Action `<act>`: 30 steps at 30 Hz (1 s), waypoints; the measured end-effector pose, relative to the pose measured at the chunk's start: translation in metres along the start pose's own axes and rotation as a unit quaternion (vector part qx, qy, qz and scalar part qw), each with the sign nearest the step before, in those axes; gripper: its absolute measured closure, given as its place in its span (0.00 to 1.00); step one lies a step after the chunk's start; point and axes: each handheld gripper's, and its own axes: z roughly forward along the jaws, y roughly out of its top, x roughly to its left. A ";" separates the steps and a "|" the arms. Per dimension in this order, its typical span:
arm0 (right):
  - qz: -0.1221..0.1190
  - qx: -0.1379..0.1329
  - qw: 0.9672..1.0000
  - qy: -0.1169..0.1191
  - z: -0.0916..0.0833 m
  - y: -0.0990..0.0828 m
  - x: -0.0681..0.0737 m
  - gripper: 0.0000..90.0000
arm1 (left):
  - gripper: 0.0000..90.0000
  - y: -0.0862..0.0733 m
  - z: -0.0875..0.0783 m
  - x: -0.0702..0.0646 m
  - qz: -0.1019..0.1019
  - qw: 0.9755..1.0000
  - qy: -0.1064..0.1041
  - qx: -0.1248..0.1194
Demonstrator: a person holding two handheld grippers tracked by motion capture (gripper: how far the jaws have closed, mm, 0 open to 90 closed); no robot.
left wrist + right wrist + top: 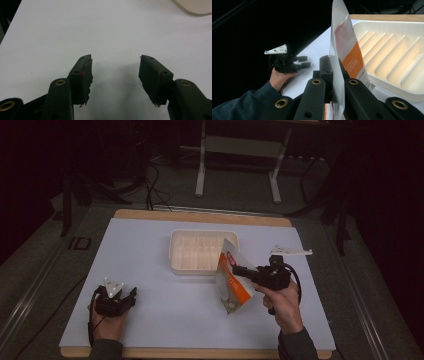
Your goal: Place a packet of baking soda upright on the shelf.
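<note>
The right gripper (pixel 245 271) pinches an orange-and-white packet (pixel 231 282) beside the tray (pixel 175 251), likely for lowering in; the left gripper (pixel 131 296) rests spread.

The worktop (pixel 150 270) is covered by a pale sheet, with a wooden edge showing along its far and near sides. It stands on a grey floor (pixel 240 190) in a dim room whose edges fall into darkness. Beyond it stands a light metal frame (pixel 201 170) on two legs, and dark cables (pixel 152 185) trail across the floor near the far left.
</note>
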 end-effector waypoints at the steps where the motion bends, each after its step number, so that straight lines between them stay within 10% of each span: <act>1: 0.000 0.001 1.000 0.001 0.001 0.001 0.001 1.00 | 0.49 0.000 0.000 0.000 0.000 1.000 0.000 0.000; 30: 0.002 -0.013 1.000 -0.014 0.038 0.034 0.001 1.00 | 0.49 0.000 0.000 0.000 0.001 1.000 -0.001 -0.001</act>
